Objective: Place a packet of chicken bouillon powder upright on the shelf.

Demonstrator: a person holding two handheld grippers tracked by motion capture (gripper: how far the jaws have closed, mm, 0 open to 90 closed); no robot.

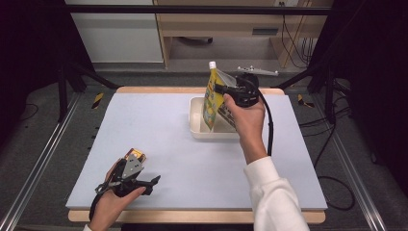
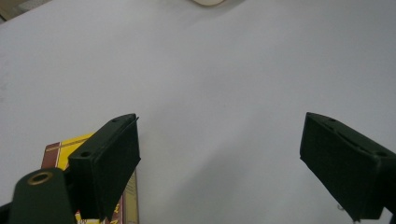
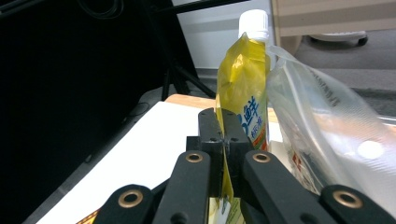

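Observation:
A yellow spouted pouch (image 1: 211,96) with a white cap (image 3: 254,22) is held upright over the white tub (image 1: 198,129) at the table's far middle. My right gripper (image 1: 220,88) is shut on the pouch's edge (image 3: 225,140). A clear plastic bag (image 3: 322,140) leans beside the pouch (image 3: 243,88). My left gripper (image 1: 153,182) rests open near the front left edge, jaws wide apart (image 2: 219,158) over bare table. A small yellow and red box (image 1: 135,154) lies just behind the left hand, its corner showing by my left jaw (image 2: 65,149).
The pale blue mat (image 1: 159,130) covers the wooden table (image 1: 202,216). A dark frame and rails (image 1: 43,154) flank both sides. Cables (image 1: 269,125) trail from the right gripper. The tub's rim (image 2: 210,2) shows at the top of the left gripper view.

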